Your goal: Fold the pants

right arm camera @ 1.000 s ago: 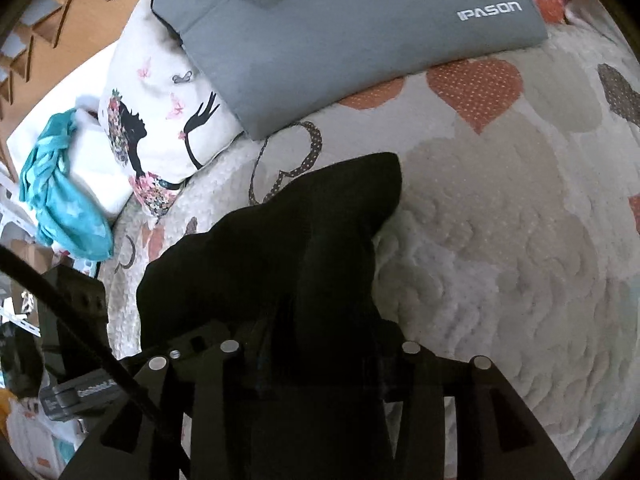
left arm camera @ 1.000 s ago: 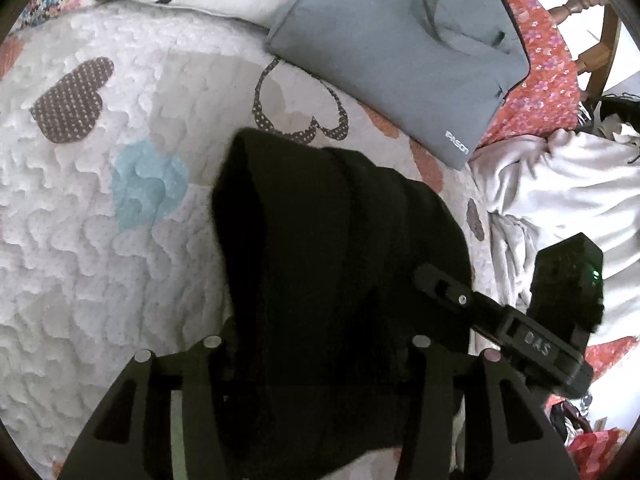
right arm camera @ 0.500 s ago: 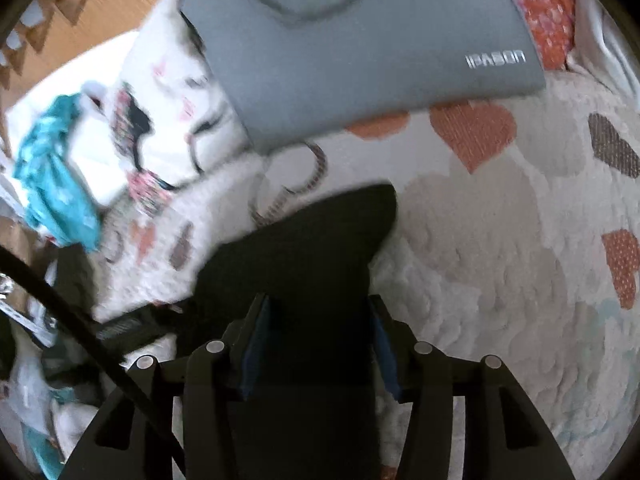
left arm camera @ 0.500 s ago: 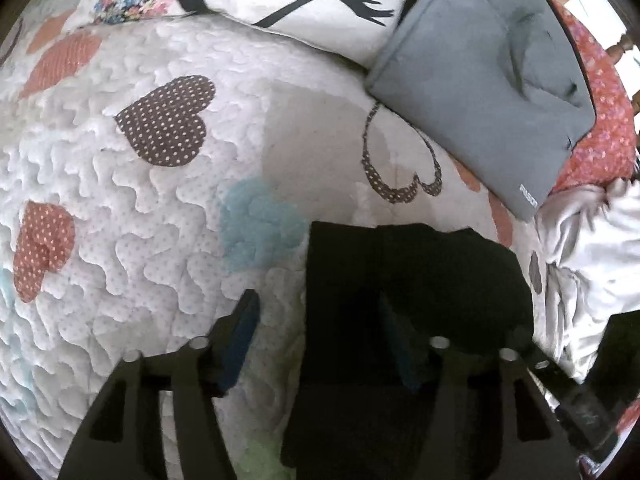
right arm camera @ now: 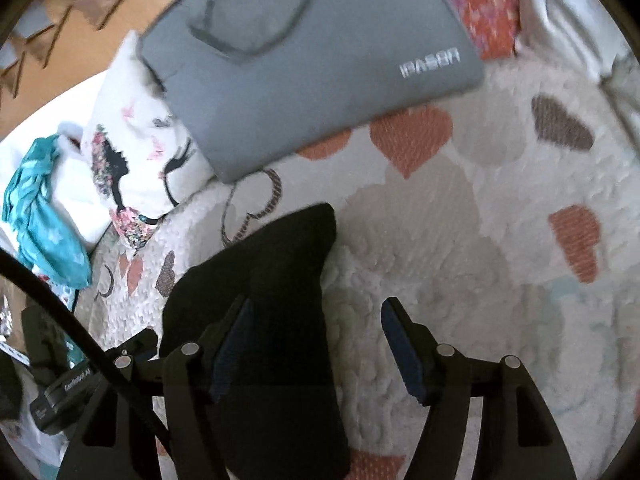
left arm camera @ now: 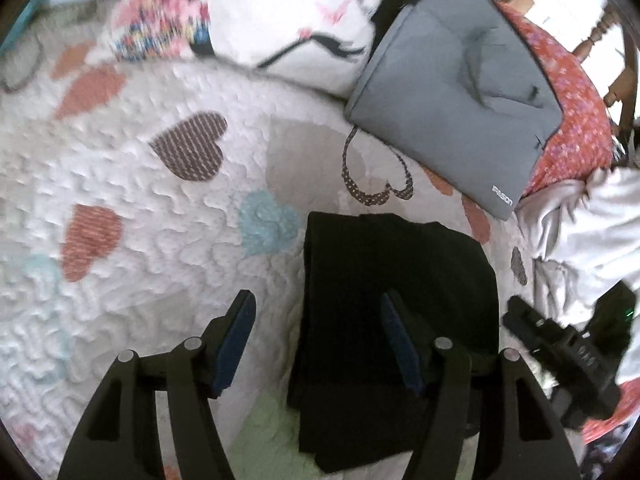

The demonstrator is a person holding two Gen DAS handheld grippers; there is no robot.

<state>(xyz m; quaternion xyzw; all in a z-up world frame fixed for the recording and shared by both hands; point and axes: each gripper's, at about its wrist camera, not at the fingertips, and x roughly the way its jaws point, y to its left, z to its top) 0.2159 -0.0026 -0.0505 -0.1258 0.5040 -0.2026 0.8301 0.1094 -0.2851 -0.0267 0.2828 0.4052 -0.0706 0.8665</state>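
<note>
The black pants [left arm camera: 396, 280] lie folded into a compact rectangle on the white heart-patterned quilt [left arm camera: 140, 248]. My left gripper [left arm camera: 316, 312] is open and empty, just above the pants' left edge, its right finger over the fabric. In the right wrist view the pants [right arm camera: 272, 280] lie at lower left. My right gripper [right arm camera: 316, 320] is open and empty over the pants' right edge, its left finger above the fabric and its right finger over the quilt [right arm camera: 460, 280].
A grey IPASON bag [left arm camera: 460, 96] lies on the far side, also in the right wrist view [right arm camera: 304, 60]. A printed pillow [left arm camera: 260, 12] sits behind. A white garment [left arm camera: 580, 224] lies at right. A teal cloth [right arm camera: 40, 208] lies at far left.
Both grippers have opened and let go of the pants, which now lie flat on the quilt. Both have pulled back and outward from the fabric.
</note>
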